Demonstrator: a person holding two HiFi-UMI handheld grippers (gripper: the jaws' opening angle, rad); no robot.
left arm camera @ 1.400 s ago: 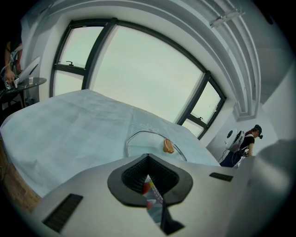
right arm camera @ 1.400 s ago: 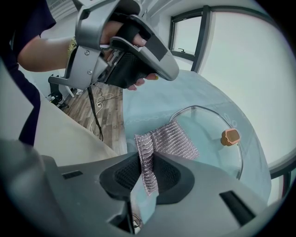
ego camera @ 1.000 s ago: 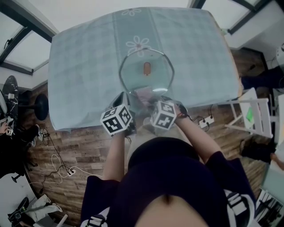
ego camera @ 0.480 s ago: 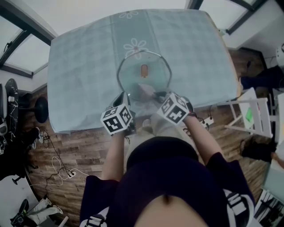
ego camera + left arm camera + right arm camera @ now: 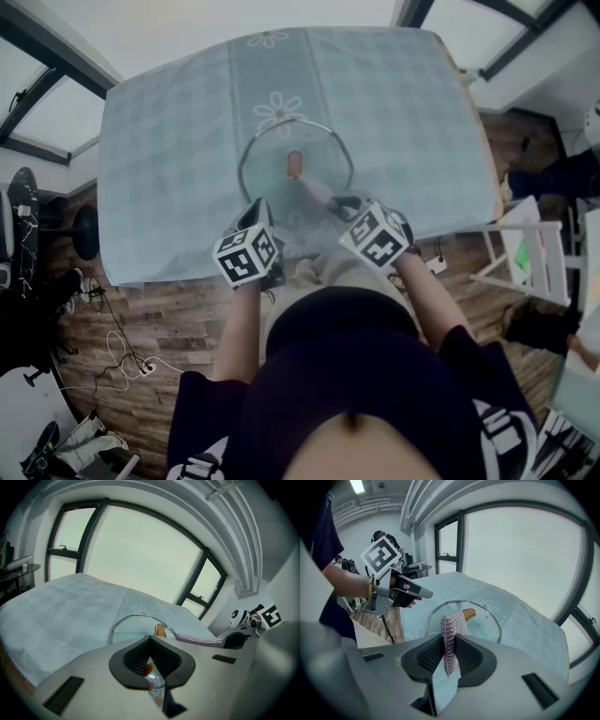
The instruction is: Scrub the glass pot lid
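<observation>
The glass pot lid (image 5: 281, 192) with a wooden knob (image 5: 294, 164) lies on the checked tablecloth. My left gripper (image 5: 256, 214) is shut on the lid's near rim; in the left gripper view that glass edge (image 5: 153, 679) sits between the pads of the left gripper (image 5: 151, 662). My right gripper (image 5: 335, 202) is shut on a purple scrub cloth (image 5: 314, 190) above the lid's near right part. In the right gripper view the cloth (image 5: 451, 637) stands up from the right gripper (image 5: 449, 657), with the lid (image 5: 485, 623) and knob (image 5: 468, 614) beyond it.
The table (image 5: 169, 169) ends just before the person's body, and wooden floor with cables (image 5: 122, 347) lies below. A white chair (image 5: 525, 248) stands at the right. Large windows (image 5: 140, 550) rise behind the table.
My right gripper has moved to the right and lifted with the cloth, rolling a little. The left gripper keeps its hold on the lid's rim.
</observation>
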